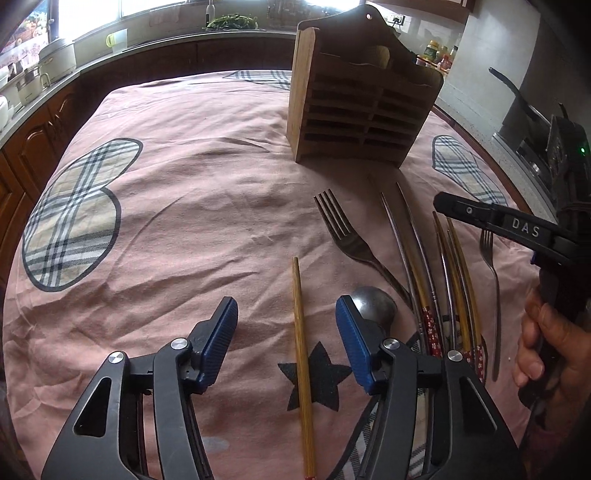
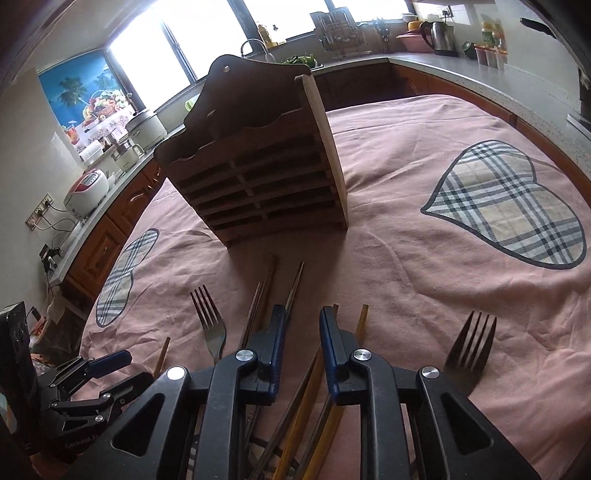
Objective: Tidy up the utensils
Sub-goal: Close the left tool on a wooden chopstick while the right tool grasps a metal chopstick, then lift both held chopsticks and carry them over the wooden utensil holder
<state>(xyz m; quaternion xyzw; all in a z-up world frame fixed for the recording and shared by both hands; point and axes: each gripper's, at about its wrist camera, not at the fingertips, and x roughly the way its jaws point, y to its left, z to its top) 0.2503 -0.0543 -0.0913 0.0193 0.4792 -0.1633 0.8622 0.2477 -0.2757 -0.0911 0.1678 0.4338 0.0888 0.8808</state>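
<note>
A wooden utensil rack (image 1: pixel 362 107) (image 2: pixel 258 177) stands upright on the pink tablecloth. In front of it lie a large fork (image 1: pixel 343 232), a spoon (image 1: pixel 373 302), a bundle of chopsticks (image 1: pixel 424 266) (image 2: pixel 266 288) and a small fork (image 1: pixel 489 266). My left gripper (image 1: pixel 288 325) is open low over the cloth, with a single bamboo chopstick (image 1: pixel 301 332) lying between its fingers, untouched. My right gripper (image 2: pixel 303 325) hovers over the chopstick bundle with a narrow gap between its pads; chopsticks run beneath the gap and none looks pinched. A fork (image 2: pixel 208 325) lies to its left and another fork (image 2: pixel 469 343) to its right.
The pink tablecloth (image 2: pixel 406 258) carries plaid heart patches. A person's hand (image 1: pixel 546 343) holds the right gripper's handle. Kitchen counters with a rice cooker (image 2: pixel 86 188), pots and a kettle (image 2: pixel 437 33) ring the table. A dark pan (image 1: pixel 517 107) sits at the right.
</note>
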